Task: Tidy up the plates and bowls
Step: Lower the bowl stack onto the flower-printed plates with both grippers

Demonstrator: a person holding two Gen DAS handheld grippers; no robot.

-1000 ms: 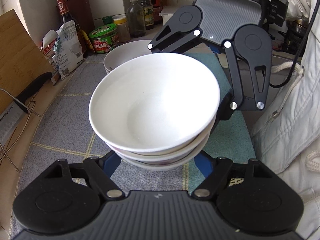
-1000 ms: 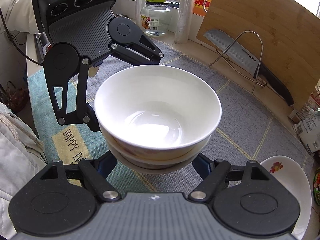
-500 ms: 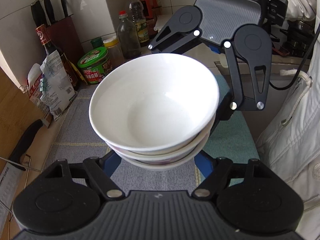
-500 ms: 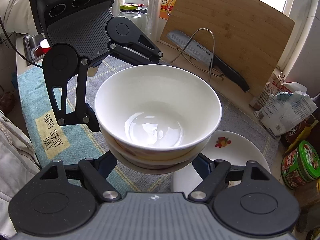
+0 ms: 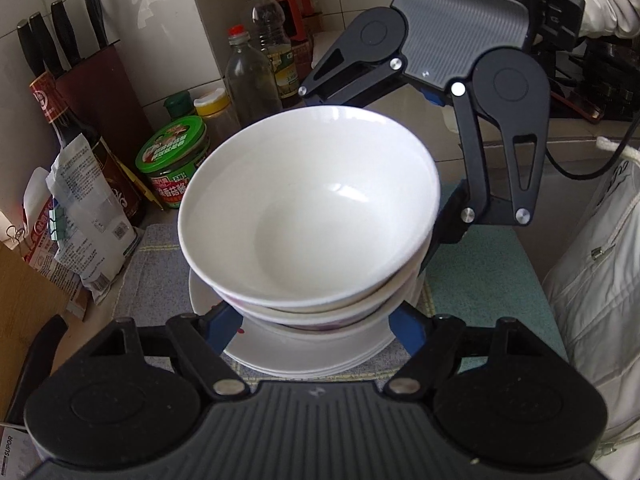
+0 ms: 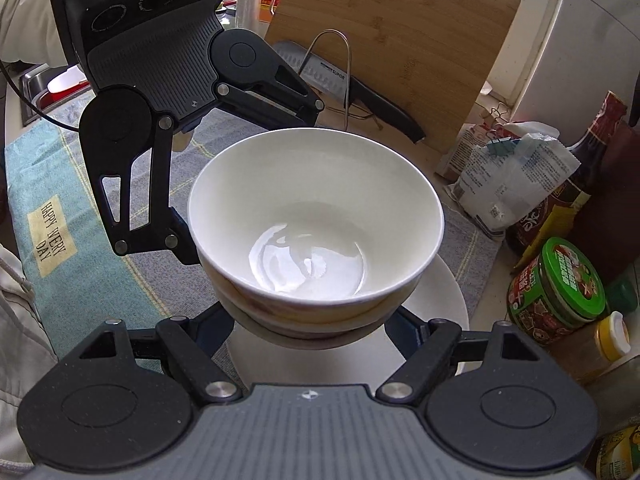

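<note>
A: Stack of white bowls [image 5: 308, 216] caught between both pairs of fingers — left gripper [image 5: 316, 320] clamped on it from the near side in the left wrist view, blue pads against the lowest bowl's wall.
B: Same in the right wrist view. Right gripper [image 6: 312, 328] closed on the same stack, fingers [image 6: 412, 330] pressed to the bottom bowl on either flank, rims well above the pads.
A: Opposite gripper reaching in from the far side of the stack in each view, linkage beside the top rim.
B: Held clear of the surface. Directly beneath the fingers — white plates [image 5: 320, 360], stacked flat on the grey cloth [image 5: 156, 276].
A: Touching the plates or not?
B: Cannot tell; underside of the stack hidden by the bowls themselves.
A: Beyond the left fingertips: green-lidded jar [image 5: 174, 164], bottles [image 5: 250, 76], knife block [image 5: 104, 96].
B: Past the right fingertips: wooden cutting board [image 6: 396, 44], knife [image 6: 360, 88] leaning on a wire rack.
</note>
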